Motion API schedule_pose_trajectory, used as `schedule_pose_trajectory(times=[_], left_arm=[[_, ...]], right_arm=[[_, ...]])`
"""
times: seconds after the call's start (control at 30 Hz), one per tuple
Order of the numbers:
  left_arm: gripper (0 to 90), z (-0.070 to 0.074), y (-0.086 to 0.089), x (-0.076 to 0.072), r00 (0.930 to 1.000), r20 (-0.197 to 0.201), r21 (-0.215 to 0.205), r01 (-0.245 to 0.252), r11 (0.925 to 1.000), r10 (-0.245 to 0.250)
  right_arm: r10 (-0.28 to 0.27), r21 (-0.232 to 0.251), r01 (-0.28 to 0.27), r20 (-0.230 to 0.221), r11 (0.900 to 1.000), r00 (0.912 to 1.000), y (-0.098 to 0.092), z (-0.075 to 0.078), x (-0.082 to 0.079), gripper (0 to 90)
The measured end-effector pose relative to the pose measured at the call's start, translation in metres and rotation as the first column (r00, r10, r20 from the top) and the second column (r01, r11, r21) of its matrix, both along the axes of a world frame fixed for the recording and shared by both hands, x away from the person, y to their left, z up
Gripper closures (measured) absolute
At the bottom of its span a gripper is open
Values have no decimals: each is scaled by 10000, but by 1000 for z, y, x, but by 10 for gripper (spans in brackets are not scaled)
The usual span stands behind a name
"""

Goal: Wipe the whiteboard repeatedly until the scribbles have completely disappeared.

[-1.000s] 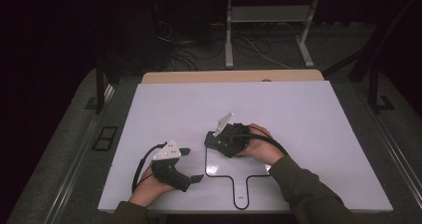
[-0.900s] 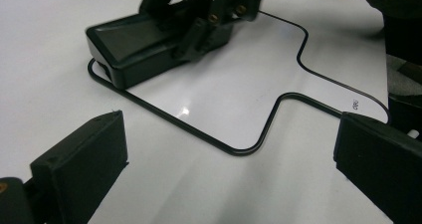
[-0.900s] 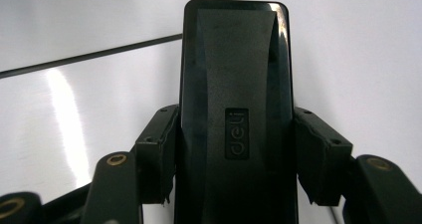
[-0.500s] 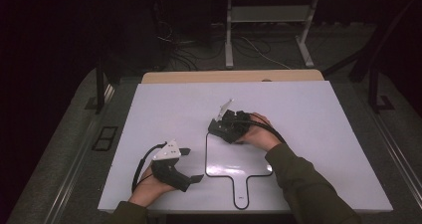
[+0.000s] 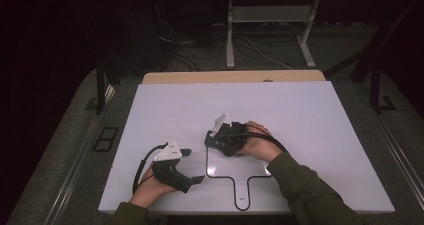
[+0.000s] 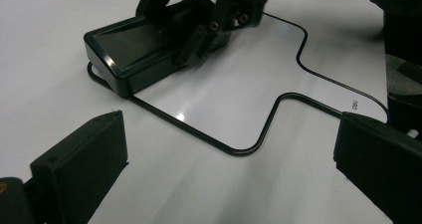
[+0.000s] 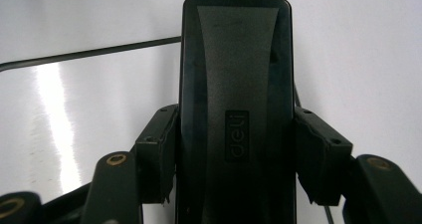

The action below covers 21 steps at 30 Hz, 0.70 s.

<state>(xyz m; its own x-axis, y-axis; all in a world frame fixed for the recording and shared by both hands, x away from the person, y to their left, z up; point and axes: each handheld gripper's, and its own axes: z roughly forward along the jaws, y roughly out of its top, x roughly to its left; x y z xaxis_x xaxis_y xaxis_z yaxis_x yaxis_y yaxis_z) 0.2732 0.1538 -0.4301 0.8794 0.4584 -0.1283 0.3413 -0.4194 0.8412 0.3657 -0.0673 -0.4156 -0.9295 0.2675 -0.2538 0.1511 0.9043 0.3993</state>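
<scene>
The right gripper holds a black, flat, rectangular plastic block with rounded corners and a "deli" mark on its top face, probably a whiteboard eraser. Its fingers are clamped on the two long sides of the block.

The landmark is the paddle-shaped white board with a thin black border, which lies flat on the white bench with its handle toward the person.

Change: one second ago, the right gripper and the block sat over the board's far left part. Half a second ago they were beyond the board's far edge. Now they are back at the board's far left corner. In the left gripper view, the block rests on that corner, overlapping the border line. This back-and-forth path suggests a wiping stroke in progress rather than a placement.

The left gripper sits on the bench to the left of the board, unchanged in position. Its fingers stand wide apart with nothing between them.

Containers: none are present. The board carries nothing but the block; its surface appears clean and glossy.
</scene>
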Motion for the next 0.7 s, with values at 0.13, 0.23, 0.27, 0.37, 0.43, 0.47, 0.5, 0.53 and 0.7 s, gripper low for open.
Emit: schedule_pose_trajectory(times=[0.13,0.23,0.27,0.37,0.43,0.47,0.5,0.53,0.7], left_arm=[[0,1,-1,-1,10000,14,36,21,10000,-21],[0,0,0,0,10000,2,28,17,10000,-17],[0,0,0,0,10000,-8,40,32,10000,-32],[0,0,0,0,10000,13,37,25,10000,-25],[0,0,1,0,10000,22,24,30,10000,-30],[0,0,1,1,10000,25,29,35,10000,-35],[0,0,1,0,10000,19,16,27,10000,-27],[0,0,0,0,10000,9,22,30,10000,-30],[0,0,0,0,10000,18,19,26,10000,-26]], right_arm=[[-281,103,282,-143,9995,9995,-2,0,10,393],[-779,127,781,-147,9969,9968,-4,0,23,393],[-890,147,893,-170,9959,9959,-6,-1,27,393],[-1170,81,1171,-117,9931,9931,-9,-1,39,393],[-1341,115,1343,-204,9909,9908,-10,-1,43,393],[-1344,100,1347,-202,9908,9907,-10,-1,44,393],[-1349,94,1350,-167,9908,9907,-10,-1,43,393],[-1261,30,1261,-14,9920,9920,-10,-1,43,393],[-853,-228,855,77,9961,9963,-7,0,32,393]])
